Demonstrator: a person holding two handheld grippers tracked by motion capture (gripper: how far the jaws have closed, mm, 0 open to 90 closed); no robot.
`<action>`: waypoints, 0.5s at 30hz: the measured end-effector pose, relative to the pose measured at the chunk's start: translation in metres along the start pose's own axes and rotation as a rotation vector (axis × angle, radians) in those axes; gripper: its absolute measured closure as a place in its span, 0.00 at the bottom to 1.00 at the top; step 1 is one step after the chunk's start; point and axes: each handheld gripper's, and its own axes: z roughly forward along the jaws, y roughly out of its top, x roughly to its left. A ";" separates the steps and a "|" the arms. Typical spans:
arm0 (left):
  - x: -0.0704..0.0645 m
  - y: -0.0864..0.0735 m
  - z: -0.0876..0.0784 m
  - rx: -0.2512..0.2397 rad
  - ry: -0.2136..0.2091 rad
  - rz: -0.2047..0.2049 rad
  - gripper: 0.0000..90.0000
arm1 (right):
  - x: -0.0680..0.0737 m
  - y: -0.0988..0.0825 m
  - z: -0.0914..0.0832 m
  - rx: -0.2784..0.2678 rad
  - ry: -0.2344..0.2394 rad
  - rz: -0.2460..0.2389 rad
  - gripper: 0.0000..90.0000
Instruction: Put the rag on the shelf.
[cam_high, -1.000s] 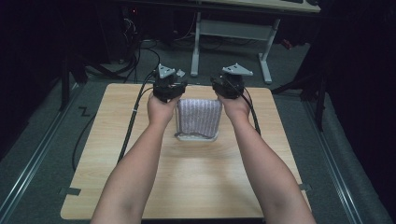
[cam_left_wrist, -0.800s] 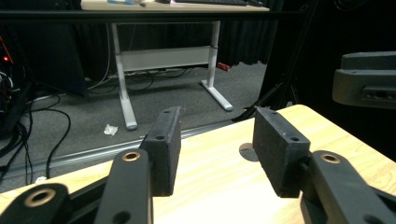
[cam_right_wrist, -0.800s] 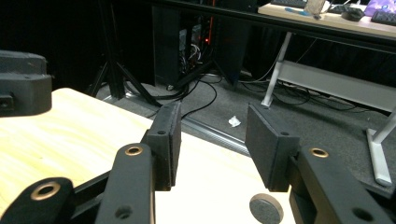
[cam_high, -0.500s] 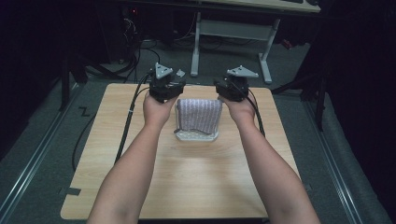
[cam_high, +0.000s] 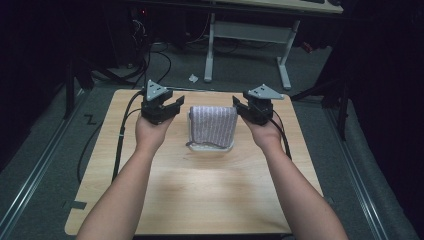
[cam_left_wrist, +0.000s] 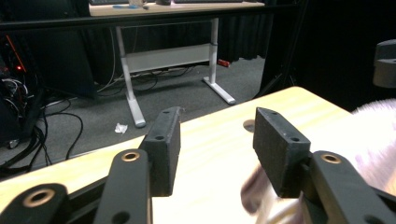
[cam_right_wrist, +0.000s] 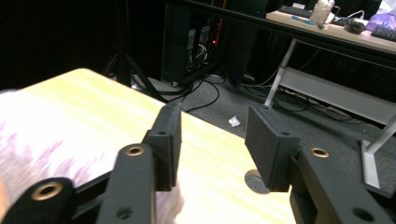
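Folded cloth (cam_high: 214, 125) is sitting near table's (cam_high: 200, 200) far edge betw. L gripper (cam_high: 172, 106) & R gripper (cam_high: 241, 108), both w/ jaws apart, empty.

I see a pale wooden table (cam_high: 200, 200), its top smooth with a soft sheen and a faint grain. On it lies a folded cloth (cam_high: 214, 125), knitted or woven, striped in lilac and white, soft and matt. Under its near edge I make out a white tray (cam_high: 222, 148), seemingly plastic. My left gripper (cam_left_wrist: 215, 144) and right gripper (cam_right_wrist: 212, 140) are matt black plastic with brass-coloured rivets; their pads (cam_left_wrist: 280, 144) look finely grainy. The plates (cam_high: 264, 92) on top are dull grey.
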 end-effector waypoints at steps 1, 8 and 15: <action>0.000 -0.003 -0.005 0.000 -0.006 -0.001 0.56 | 0.002 -0.003 -0.004 -0.003 0.002 -0.002 0.59; 0.000 -0.024 -0.042 0.005 -0.034 -0.008 0.52 | 0.007 -0.025 -0.033 -0.002 0.009 -0.020 0.53; -0.010 -0.061 -0.056 0.057 -0.063 0.005 0.50 | 0.009 -0.054 -0.047 0.054 0.016 -0.046 0.54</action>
